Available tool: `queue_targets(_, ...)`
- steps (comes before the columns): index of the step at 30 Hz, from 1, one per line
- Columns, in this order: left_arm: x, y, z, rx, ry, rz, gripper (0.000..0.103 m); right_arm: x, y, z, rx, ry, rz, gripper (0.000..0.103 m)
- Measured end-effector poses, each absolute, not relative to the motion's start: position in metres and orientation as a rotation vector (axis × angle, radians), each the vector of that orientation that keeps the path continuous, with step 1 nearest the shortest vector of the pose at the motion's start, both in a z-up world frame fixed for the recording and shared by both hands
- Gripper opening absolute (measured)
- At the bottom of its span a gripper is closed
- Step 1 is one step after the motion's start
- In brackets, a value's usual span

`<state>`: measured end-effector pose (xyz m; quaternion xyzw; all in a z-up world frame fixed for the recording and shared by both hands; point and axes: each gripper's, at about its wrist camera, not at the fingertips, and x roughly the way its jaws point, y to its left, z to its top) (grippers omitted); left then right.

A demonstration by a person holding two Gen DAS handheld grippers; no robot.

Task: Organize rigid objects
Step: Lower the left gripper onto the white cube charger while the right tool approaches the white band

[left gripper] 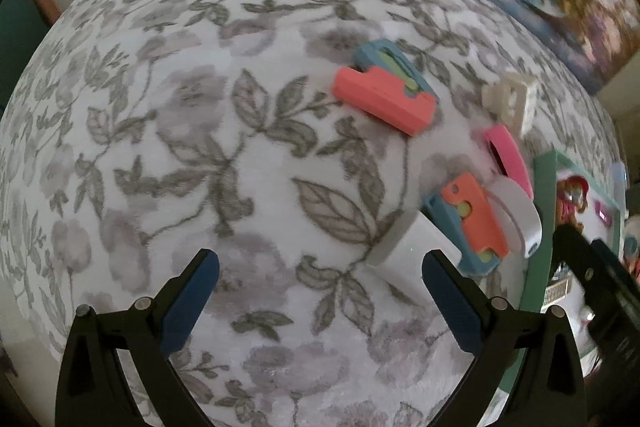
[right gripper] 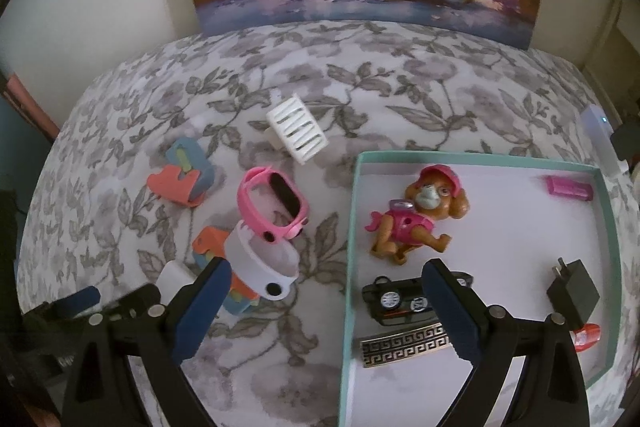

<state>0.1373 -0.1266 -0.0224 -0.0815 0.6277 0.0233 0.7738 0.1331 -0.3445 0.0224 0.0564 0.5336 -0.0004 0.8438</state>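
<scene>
Both grippers gape empty, but the left gripper (left gripper: 320, 303) is nearer the white block (left gripper: 412, 247), just right of its jaws, long axis slanting far-left.

Toy dog (right gripper: 416, 215), toy car (right gripper: 400, 301) and charger (right gripper: 574, 293) in tray (right gripper: 352, 227), watches (right gripper: 276, 203) left (on bedspread (right gripper: 360, 99))

The bed cover (right gripper: 360, 87) looked like soft matt cloth with a slightly fuzzy nap. The pink watch (right gripper: 272, 203) and white watch (right gripper: 260, 267) seemed smooth plastic, the toy dog (right gripper: 416, 223) glossy plastic. The tray (right gripper: 500, 227) looked like matt card, and the charger (right gripper: 574, 291) like matt black plastic.
</scene>
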Motion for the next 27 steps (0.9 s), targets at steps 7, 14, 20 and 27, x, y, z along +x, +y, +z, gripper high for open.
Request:
queue_targets(7, 0.14, -0.155, -0.034, -0.105, 1.385, -0.035, 0.101, 0.134, -0.362, 0.023, 0.164, 1.125, -0.028, 0.098)
queue_targets(14, 0.143, -0.183, -0.038, -0.023, 1.384, -0.078, 0.101, 0.134, -0.367, 0.021, 0.18, 1.13, -0.036, 0.098)
queue_targets(20, 0.143, -0.207, -0.044, 0.055, 1.381, -0.094, 0.097, 0.134, -0.365, 0.02, 0.174, 1.132, -0.035, 0.098)
queue_targets(27, 0.137, -0.227, -0.046, 0.074, 1.373, -0.122, 0.071, 0.135, -0.363, 0.02, 0.174, 1.131, -0.028, 0.098)
